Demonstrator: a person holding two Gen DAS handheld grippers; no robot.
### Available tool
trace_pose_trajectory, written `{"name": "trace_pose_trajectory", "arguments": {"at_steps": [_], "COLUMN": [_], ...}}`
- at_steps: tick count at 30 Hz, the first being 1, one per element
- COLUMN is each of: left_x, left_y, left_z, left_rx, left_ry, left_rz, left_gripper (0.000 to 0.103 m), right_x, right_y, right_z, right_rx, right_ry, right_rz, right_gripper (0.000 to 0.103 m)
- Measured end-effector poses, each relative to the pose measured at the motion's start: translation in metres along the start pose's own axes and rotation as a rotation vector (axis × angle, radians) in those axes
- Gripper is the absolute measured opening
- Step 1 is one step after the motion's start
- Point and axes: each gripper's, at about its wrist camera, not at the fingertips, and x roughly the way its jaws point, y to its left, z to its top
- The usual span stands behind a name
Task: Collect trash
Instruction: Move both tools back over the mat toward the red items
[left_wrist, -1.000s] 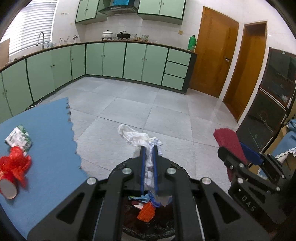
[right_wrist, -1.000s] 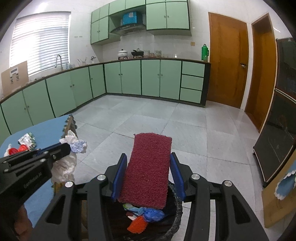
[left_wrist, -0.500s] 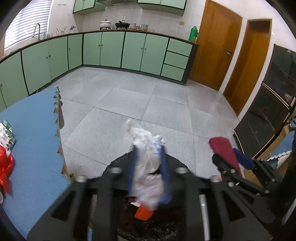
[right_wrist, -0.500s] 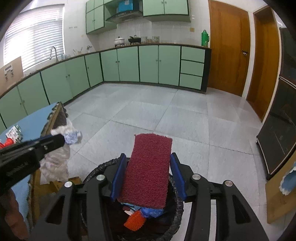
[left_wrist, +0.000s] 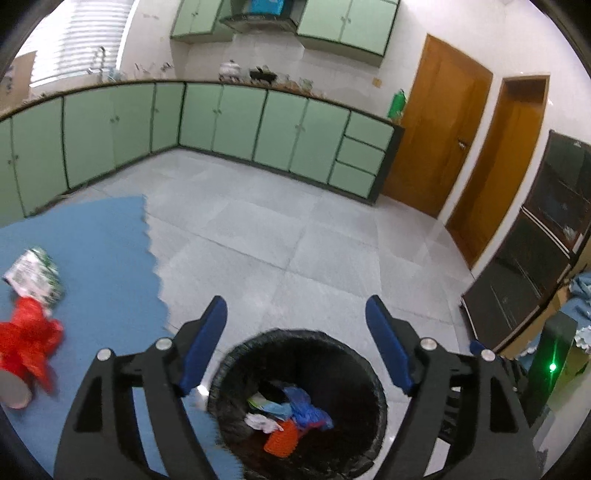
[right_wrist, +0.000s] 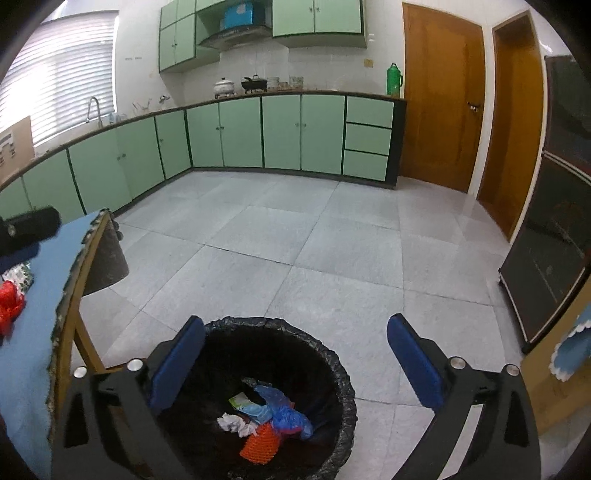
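A black-lined trash bin (left_wrist: 229, 363) (right_wrist: 340, 363) stands on the floor below both grippers, holding crumpled white tissue (right_wrist: 232, 424), blue plastic (right_wrist: 286, 413) and an orange mesh piece (right_wrist: 258, 445). My left gripper (left_wrist: 295, 332) is open and empty above the bin. My right gripper (right_wrist: 295, 350) is open and empty above the bin. On the blue table (left_wrist: 92, 258) lie a red crumpled wrapper (left_wrist: 27, 341) and a green-white packet (left_wrist: 35, 273); both also show at the left edge of the right wrist view, the wrapper (right_wrist: 9, 301) in front.
The table's ragged edge and wooden leg (right_wrist: 79, 332) stand left of the bin. Grey tiled floor (right_wrist: 314, 240) stretches to green cabinets (right_wrist: 280, 133). A dark cabinet (right_wrist: 546, 266) and wooden doors (right_wrist: 439, 96) stand on the right.
Both grippers opened. The white tissue wad left my left gripper and the red scouring pad left my right gripper; tissue now lies in the bin, the pad is out of sight.
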Motion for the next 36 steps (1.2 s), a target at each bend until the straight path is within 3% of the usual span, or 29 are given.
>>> {"name": "trace_pose_trajectory", "arguments": {"at_steps": [7,22,36], "left_x": [-0.048,-0.149,-0.169], "left_y": [0.035,0.188,0.254], "left_z": [0.005,-0.020,-0.041], "left_rx": [-0.009,-0.106,-0.185], "left_ry": [-0.057,-0.079,-0.044], "left_rz": [0.111,0.471,0.554], "left_gripper": [0.079,0.079,0.079], "right_x": [-0.041,-0.077,-0.066], "right_y": [0.031,0.162,0.278], "right_z": [0.017,0.015,0.002], "right_rx": [-0.023,-0.095,-0.198], "right_ry": [-0.063,-0.100,-0.070], "right_rz": [0.064,0.267,0.390], "right_gripper": [0.097,0.097,0.097]}}
